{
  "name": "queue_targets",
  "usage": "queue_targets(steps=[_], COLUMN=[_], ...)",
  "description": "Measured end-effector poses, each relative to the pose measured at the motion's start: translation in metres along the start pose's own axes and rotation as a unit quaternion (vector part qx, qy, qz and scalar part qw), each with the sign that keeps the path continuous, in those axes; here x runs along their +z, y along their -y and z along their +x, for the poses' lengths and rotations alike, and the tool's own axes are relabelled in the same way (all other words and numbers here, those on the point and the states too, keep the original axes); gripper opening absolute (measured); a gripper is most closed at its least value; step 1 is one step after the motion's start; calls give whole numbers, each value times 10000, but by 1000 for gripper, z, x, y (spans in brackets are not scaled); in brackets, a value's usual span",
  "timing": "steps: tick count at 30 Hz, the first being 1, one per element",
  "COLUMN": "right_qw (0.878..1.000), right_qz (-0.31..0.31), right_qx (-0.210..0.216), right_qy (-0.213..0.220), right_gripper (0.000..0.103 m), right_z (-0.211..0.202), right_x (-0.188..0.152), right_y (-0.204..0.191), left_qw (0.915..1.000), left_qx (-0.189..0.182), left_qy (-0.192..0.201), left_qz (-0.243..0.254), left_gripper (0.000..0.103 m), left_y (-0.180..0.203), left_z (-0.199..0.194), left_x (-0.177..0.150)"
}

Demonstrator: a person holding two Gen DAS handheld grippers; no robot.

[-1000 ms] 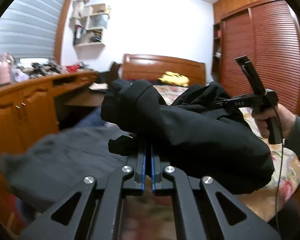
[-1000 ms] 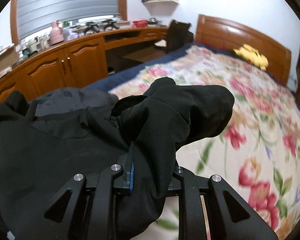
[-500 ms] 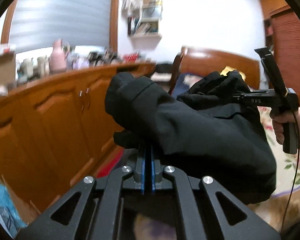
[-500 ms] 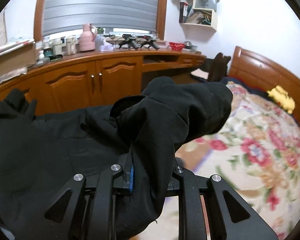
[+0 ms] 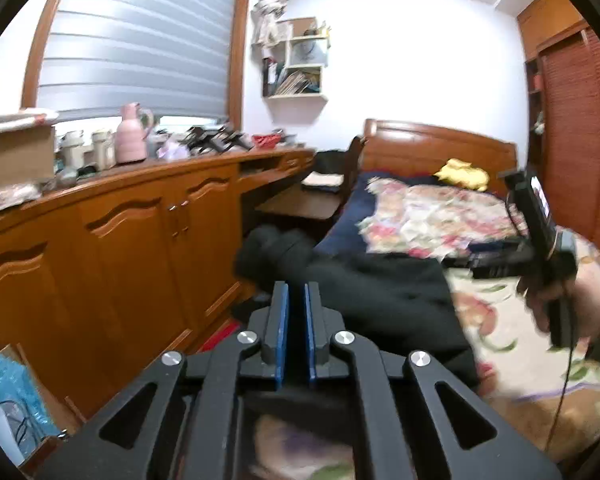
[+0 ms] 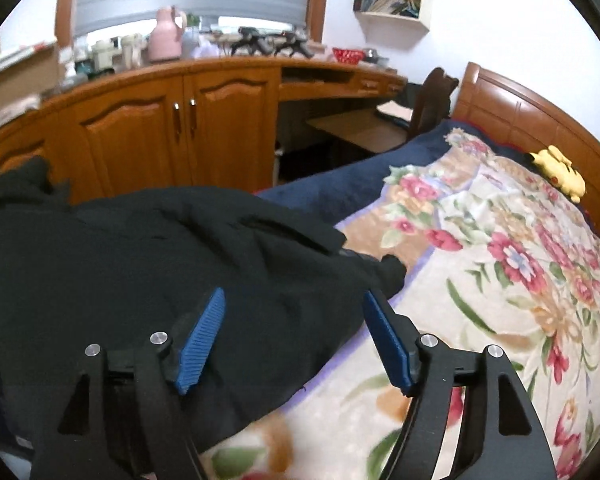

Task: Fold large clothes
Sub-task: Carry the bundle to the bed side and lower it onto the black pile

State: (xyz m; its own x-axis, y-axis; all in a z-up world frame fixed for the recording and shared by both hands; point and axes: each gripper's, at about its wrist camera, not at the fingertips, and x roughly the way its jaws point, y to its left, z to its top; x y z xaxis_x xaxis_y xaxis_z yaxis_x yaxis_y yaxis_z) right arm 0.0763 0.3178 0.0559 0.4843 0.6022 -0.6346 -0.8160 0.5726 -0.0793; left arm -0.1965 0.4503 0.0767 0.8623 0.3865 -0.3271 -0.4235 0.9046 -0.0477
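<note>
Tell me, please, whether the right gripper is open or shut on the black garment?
Open. The right gripper has just been opening: its blue pads stand wide apart above the black garment, which lies on the bed, unpinched.

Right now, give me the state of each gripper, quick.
Left gripper: jaws have just parted slightly, narrow gap, nothing pinched; black jacket lies beyond the tips.
Right gripper: jaws have just opened wide, jacket released, lying on the floral bedspread.

Bed point(image 6: 512, 120): wooden headboard standing at the far end.
Blanket point(image 6: 520, 280): floral, lying spread over the bed.
Black garment point(image 6: 140, 264): lying bunched on the blanket's near edge.
Yellow toy point(image 6: 558, 168): sitting by the headboard.
</note>
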Motion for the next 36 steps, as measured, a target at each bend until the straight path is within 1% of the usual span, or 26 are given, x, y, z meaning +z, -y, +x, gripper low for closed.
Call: queue_targets(steps=[2,4,6,9,13,16,19,20,23,29,31,34,35,36], right_qw=[9999,9998,9998,9999,9998,9997,9996,9995,9995,9991,9987,9979,9972,9968], right_qz=[57,80,102,34,60,55,133,174,236,364,395,440,477,501], right_qx=[83,117,168,122,86,28,30,23,24,-36,-96,-169,-214,-226], right_qy=[72,121,14,4,162,241,258,257,227,233,312,453,537,573], right_gripper=[74,74,74,74,74,74,74,74,74,74,74,74,74,74], right_z=[-14,-25,-39,-60,-100,-120,-129,-132,-138,-151,-161,-176,-184,-188], right_x=[-6,-15,-26,-40,-57,-68,-79,-86,-104,-132,-139,-147,-151,-152], right_y=[1,4,11,18,34,44,53,57,64,75,79,84,87,88], left_qw=[9998,9996,9991,9983,9957,9925,9893,9887,9879,9896,9908,9924,9928,9933], left_qx=[-143,-164,-268,-230,-149,42,118,142,208,312,299,143,203,135], left_qy=[-63,-109,-223,-421,-852,-1164,-1427,-1456,-1483,-1349,-1266,-1143,-1061,-999], left_qz=[96,190,233,324,318,383,277,336,403,386,372,421,508,557], left_gripper=[8,8,8,8,8,8,8,8,8,8,8,8,9,13], left_y=[13,26,36,45,47,45,35,34,36,49,55,71,81,89], left_z=[7,17,26,43,66,81,94,97,98,83,73,58,51,46], left_x=[9,14,17,18,4,-16,-34,-39,-47,-42,-37,-28,-25,-23])
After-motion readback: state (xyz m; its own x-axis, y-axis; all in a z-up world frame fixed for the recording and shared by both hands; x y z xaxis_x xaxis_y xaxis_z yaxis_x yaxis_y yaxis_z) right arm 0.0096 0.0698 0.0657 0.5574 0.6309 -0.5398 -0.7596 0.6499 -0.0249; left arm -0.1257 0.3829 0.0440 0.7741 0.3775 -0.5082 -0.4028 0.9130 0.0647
